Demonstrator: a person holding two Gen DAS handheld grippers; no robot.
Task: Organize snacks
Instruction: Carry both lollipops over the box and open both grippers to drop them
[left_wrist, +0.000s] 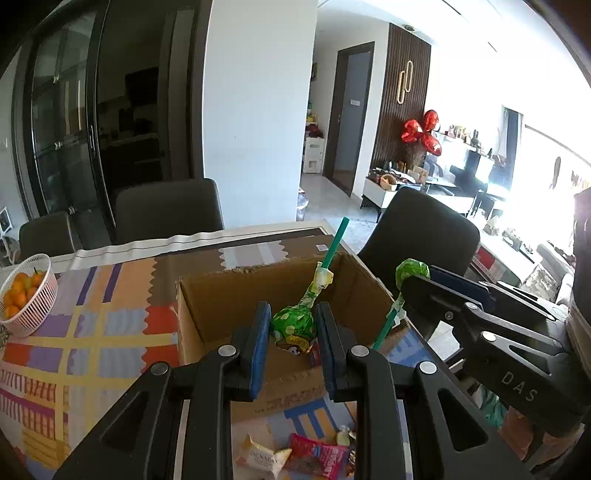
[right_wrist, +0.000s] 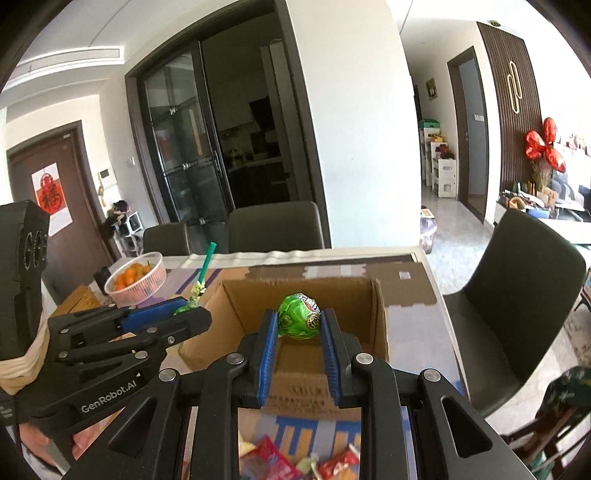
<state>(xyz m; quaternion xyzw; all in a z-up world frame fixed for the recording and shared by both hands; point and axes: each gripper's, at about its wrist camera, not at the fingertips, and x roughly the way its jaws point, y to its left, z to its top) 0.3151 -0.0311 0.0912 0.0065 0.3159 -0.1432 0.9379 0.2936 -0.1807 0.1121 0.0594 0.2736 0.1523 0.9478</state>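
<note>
My left gripper (left_wrist: 291, 332) is shut on a green lollipop (left_wrist: 293, 326), its teal stick pointing up and away, held over the near side of an open cardboard box (left_wrist: 207, 310). My right gripper (right_wrist: 299, 323) is shut on a second green lollipop (right_wrist: 299, 315) above the same box (right_wrist: 378, 321). In the left wrist view the right gripper (left_wrist: 413, 284) comes in from the right with its lollipop (left_wrist: 410, 271) over the box's right wall. In the right wrist view the left gripper (right_wrist: 192, 314) shows at the left. Loose wrapped snacks (left_wrist: 317, 458) lie on the table in front of the box.
A white basket of oranges (left_wrist: 26, 295) stands at the table's far left on a colourful tablecloth (left_wrist: 92, 332). Dark chairs (left_wrist: 166, 210) stand behind the table, and another (left_wrist: 421, 236) at its right end. More wrapped snacks (right_wrist: 280, 461) lie below the right gripper.
</note>
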